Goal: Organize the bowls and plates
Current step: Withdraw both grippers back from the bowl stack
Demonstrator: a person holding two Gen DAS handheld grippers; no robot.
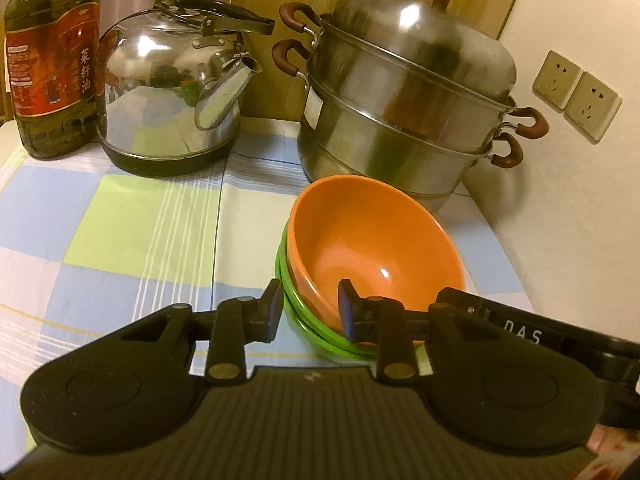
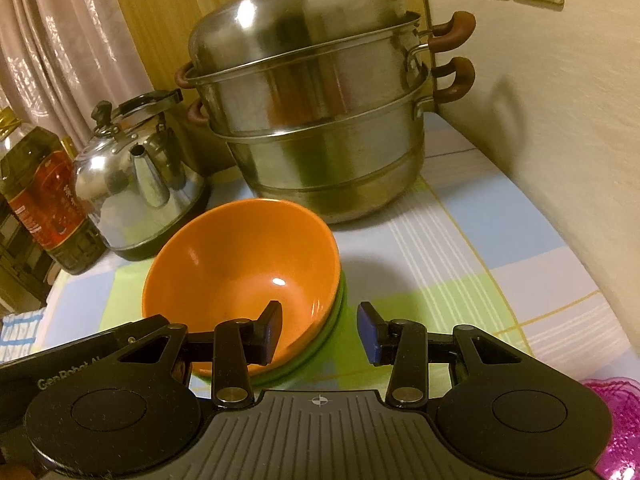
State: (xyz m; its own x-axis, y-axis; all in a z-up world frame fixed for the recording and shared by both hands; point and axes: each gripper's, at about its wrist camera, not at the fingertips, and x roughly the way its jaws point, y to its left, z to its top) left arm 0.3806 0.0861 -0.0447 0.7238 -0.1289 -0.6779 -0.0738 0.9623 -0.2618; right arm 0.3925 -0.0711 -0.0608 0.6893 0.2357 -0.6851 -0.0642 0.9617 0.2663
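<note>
Left gripper (image 1: 309, 312), nearest the lens: its jaws straddle the near rim of the stacked bowls, one pad outside the wall and one inside the orange bowl (image 1: 372, 240), with a gap visible at the outer pad, so partly open and clamping nothing. Right gripper (image 2: 320, 334): jaws likewise partly open astride the opposite rim, left pad inside the bowl, right pad clear of the wall, gripping nothing. The orange bowl sits nested in a green bowl (image 1: 308, 320), and the stack rests on the checked cloth (image 1: 120, 220) covering the desk, towards its wall-side edge. Just behind the stack stands a two-tier steel steamer (image 1: 400, 112) with domed lid and brown handles, close enough to block any move farther back. Beside the steamer, away from the wall, a steel kettle (image 1: 172, 92); beyond the kettle, at the far corner, an oil bottle (image 1: 52, 60). Two wall sockets (image 1: 576, 94) are mounted on the wall alongside
</note>
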